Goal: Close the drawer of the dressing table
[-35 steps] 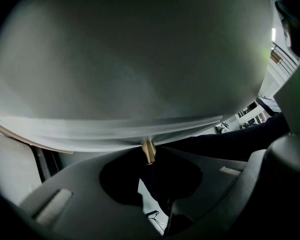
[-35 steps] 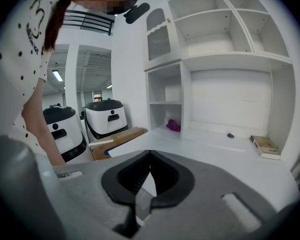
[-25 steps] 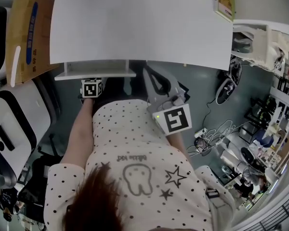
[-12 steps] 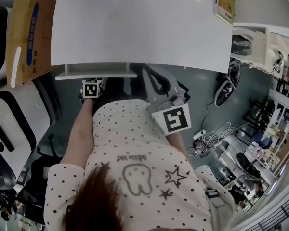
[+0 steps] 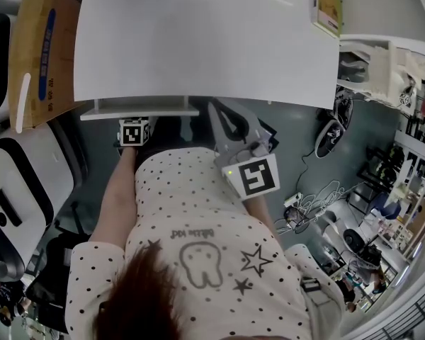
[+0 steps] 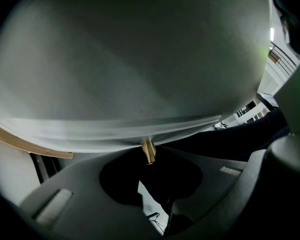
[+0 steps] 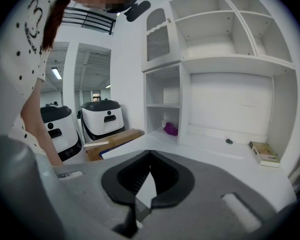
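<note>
The white dressing table (image 5: pixel 205 41) fills the top of the head view, and its drawer (image 5: pixel 138 107) sticks out a little from the front edge. In the left gripper view the drawer front (image 6: pixel 130 74) is very close, with a small brass knob (image 6: pixel 148 150) on it. My left gripper (image 6: pixel 148 154) is shut on that knob; in the head view only its marker cube (image 5: pixel 134 130) shows, just below the drawer. My right gripper (image 5: pixel 216 108) hangs beside the drawer at the table's edge, shut and empty, its tips (image 7: pixel 150 154) meeting.
A cardboard box (image 5: pixel 39 48) lies left of the table, with white machines (image 5: pixel 14 190) below it. A small box (image 5: pixel 329 6) sits on the table's right end. White shelves (image 7: pixel 215 34) rise behind the table. Cables (image 5: pixel 304 204) lie on the floor at the right.
</note>
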`<state>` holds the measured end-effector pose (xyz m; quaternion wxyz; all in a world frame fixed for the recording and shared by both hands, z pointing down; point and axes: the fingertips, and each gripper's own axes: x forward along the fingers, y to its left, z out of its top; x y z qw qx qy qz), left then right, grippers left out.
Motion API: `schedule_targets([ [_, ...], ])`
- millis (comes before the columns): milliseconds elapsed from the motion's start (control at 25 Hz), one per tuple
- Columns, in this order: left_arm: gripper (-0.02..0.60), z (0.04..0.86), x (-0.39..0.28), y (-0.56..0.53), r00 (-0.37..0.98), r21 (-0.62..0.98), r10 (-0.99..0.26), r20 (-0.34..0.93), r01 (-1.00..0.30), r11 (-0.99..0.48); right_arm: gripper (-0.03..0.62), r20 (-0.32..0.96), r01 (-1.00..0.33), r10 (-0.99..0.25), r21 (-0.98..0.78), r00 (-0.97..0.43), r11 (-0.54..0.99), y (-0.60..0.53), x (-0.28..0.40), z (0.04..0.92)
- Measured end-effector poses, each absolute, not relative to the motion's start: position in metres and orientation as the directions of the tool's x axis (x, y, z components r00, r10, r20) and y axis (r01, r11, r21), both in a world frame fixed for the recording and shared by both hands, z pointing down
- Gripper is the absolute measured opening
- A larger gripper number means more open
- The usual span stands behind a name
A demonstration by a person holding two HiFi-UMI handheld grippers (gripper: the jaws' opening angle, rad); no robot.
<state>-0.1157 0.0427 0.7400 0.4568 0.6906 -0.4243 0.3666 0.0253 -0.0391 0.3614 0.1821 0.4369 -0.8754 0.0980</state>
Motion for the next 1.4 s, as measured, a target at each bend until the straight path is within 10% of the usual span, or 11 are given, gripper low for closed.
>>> schedule_targets([
  [1400,0.075,0.739,-0.119,0.032,0.361,0.318,-0.257,0.896,-0.928,-0.197,-0.003,0.401,-0.766,-0.701,-0.004,-0.59,0.642,-0.06,0.017,0.359],
])
